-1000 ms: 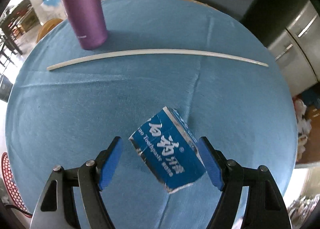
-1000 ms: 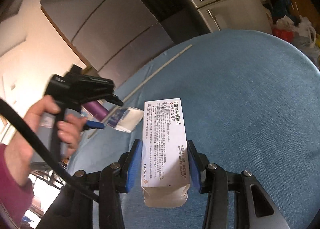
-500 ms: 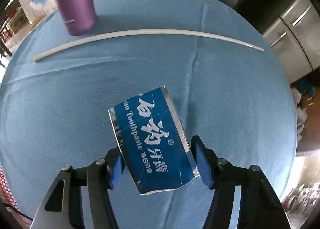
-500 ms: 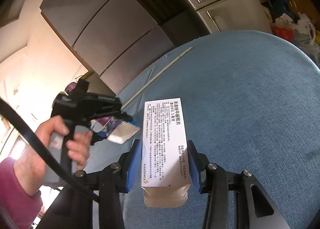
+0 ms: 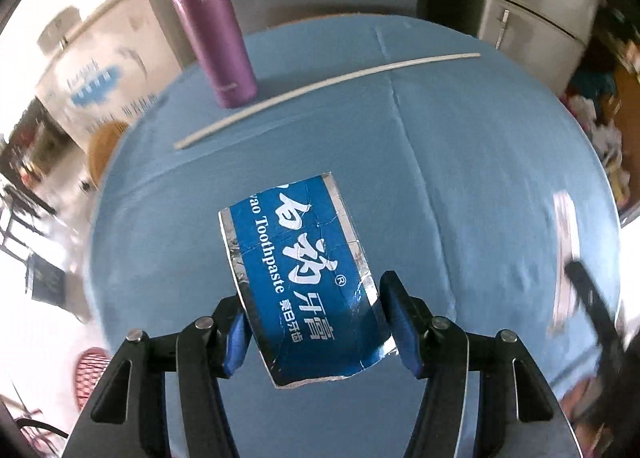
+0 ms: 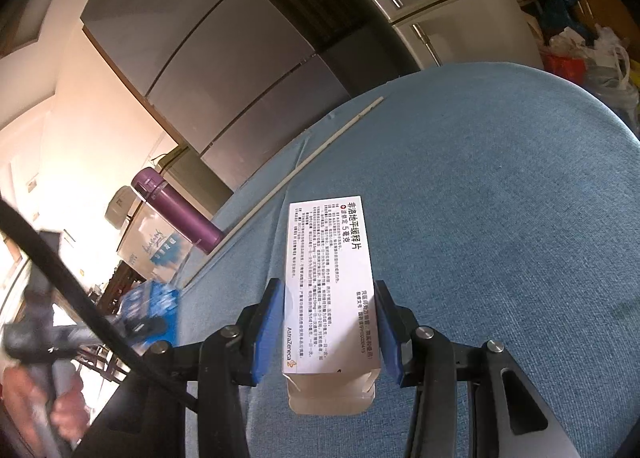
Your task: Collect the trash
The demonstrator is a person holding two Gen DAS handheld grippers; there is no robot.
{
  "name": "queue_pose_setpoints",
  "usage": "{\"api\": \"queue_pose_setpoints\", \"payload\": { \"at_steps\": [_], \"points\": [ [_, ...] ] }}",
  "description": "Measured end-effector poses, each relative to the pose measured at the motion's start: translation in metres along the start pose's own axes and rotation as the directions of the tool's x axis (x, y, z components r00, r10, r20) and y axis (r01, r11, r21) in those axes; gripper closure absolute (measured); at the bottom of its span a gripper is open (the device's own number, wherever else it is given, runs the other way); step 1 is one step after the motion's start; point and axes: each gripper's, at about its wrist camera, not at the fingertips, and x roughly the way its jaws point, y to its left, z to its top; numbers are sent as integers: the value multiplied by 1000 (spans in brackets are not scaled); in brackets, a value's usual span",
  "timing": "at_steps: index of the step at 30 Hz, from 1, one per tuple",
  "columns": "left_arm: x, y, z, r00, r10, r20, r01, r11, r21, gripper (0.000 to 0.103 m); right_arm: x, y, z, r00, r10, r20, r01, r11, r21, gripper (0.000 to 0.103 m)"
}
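Round table under a blue cloth [image 5: 480,161], fridge doors behind. Far left, upright purple flask [image 5: 212,29]; just beside its base, a long white rod [image 5: 320,87] lying across the cloth. Left gripper [image 5: 312,324] clamped on a flattened blue toothpaste box [image 5: 304,274], tilted, held above the cloth. Right gripper [image 6: 326,332] pinching a white medicine carton [image 6: 329,282] by its long sides, near end crumpled, above the cloth [image 6: 500,217].
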Motion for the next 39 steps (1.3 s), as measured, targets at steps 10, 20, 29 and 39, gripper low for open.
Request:
{"api": "queue_pose_setpoints", "payload": {
  "at_steps": [10, 20, 29, 39],
  "points": [
    [-61, 31, -57, 980, 32, 198, -39, 999, 31, 41, 6, 15, -5, 994, -95, -59, 90, 993, -72, 56],
    [-77, 59, -86, 964, 24, 264, -31, 999, 25, 41, -33, 101, -38, 996, -29, -90, 11, 980, -197, 56],
    [-102, 81, -115, 943, 43, 330, -52, 998, 18, 41, -47, 153, -62, 995, -5, -99, -22, 962, -271, 56],
    [-117, 76, -134, 931, 7, 365, -23, 999, 40, 41, -67, 173, -80, 996, -13, -87, -16, 948, -319, 56]
  ]
}}
